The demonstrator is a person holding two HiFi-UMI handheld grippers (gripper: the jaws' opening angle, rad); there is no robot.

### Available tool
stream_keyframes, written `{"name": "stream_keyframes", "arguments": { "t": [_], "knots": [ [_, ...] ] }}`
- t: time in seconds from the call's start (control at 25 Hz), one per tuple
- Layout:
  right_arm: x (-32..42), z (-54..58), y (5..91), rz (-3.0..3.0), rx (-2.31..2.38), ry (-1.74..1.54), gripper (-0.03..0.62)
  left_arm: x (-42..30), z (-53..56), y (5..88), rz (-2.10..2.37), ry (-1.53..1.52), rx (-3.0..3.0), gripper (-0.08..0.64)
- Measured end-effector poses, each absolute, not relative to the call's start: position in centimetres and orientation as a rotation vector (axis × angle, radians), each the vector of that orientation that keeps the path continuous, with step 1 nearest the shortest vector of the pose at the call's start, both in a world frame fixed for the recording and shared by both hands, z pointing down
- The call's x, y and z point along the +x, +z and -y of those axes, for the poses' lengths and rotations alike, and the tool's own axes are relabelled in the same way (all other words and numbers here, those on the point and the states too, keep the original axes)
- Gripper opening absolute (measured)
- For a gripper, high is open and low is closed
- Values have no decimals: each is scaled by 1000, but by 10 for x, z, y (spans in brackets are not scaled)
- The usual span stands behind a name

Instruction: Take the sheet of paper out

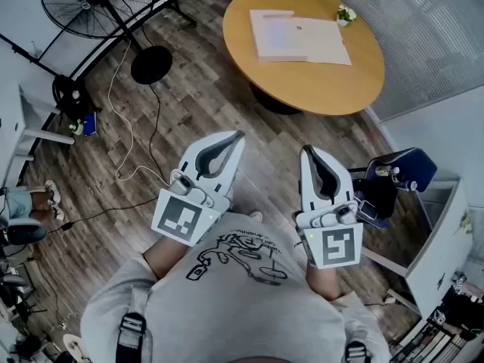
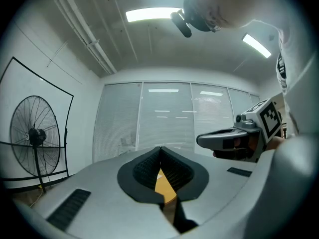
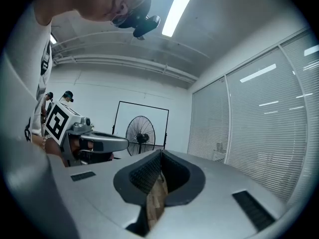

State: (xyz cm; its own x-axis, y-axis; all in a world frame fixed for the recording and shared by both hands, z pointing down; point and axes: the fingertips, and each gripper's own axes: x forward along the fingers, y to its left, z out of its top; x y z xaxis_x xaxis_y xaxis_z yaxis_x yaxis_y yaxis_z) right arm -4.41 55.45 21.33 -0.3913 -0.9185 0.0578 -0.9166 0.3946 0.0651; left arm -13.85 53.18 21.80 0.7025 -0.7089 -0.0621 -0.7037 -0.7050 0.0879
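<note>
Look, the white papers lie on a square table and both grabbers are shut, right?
No, the table is round, as the head view shows. The white papers do lie on it, and the left gripper and right gripper are shut.

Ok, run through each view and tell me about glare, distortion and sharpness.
Head view: even light and sharp, walls bowed toward the edges, the sheets on the round table pale with little detail. Left gripper view: fisheye circle with black corners, ceiling light blown out. Right gripper view: same fisheye, ceiling strip glaring, blinds curved.
</note>
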Motion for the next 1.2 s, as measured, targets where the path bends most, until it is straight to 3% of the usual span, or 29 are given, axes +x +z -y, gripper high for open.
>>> {"name": "stream_keyframes", "arguments": {
  "t": [0.76, 1.2],
  "knots": [
    [-112, -516, 220, 2512, 1709, -30, 9, -203, -491, 228, 1115, -143, 2858, 21],
    [-114, -497, 228, 2493, 1718, -13, 8, -205, -471, 235, 1097, -138, 2850, 21]
  ]
}}
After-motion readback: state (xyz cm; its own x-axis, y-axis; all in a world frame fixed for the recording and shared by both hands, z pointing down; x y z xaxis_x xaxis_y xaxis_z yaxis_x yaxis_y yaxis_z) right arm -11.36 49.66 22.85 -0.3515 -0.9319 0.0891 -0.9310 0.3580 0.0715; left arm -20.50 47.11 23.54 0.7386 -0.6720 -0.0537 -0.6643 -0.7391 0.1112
